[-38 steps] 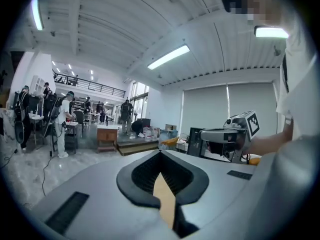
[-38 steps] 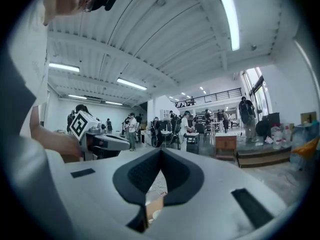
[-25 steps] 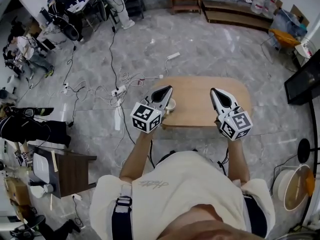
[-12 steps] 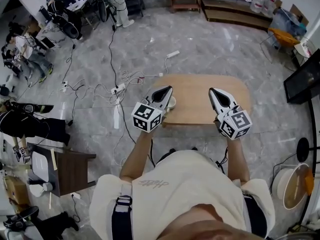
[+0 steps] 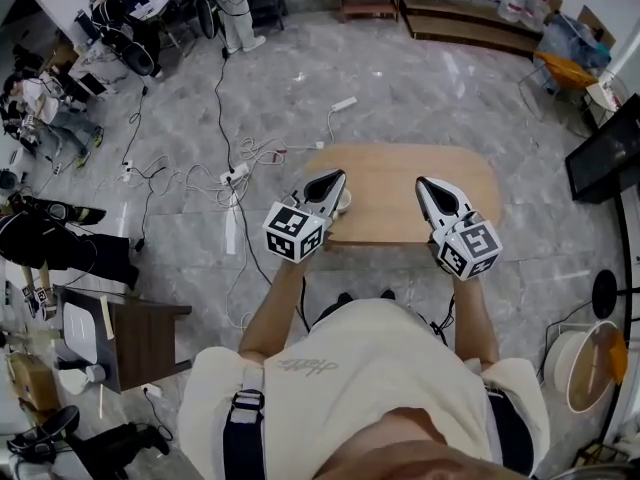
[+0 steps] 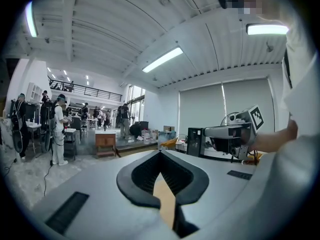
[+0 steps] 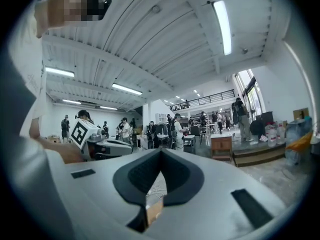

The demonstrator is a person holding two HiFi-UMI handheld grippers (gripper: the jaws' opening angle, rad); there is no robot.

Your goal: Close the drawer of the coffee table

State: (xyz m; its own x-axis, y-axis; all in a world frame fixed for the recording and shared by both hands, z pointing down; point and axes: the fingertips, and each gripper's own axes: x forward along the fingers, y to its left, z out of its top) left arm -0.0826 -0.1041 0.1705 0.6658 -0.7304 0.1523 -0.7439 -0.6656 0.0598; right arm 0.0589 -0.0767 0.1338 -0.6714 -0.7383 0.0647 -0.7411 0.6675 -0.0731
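I am holding both grippers level above the wooden coffee table [image 5: 400,183], which is lying at 12 o'clock from my feet. The left gripper [image 5: 331,178] is hovering over the surface's 9 o'clock end, just beside a small pale cup [image 5: 344,206]. The right gripper [image 5: 424,184] is hanging toward 3 o'clock. Both pairs of jaws are pressed together at the tips, gripping nothing, which I judge suits pushing. The drawer is not showing from above; I am guessing it sits under the 6 o'clock edge.
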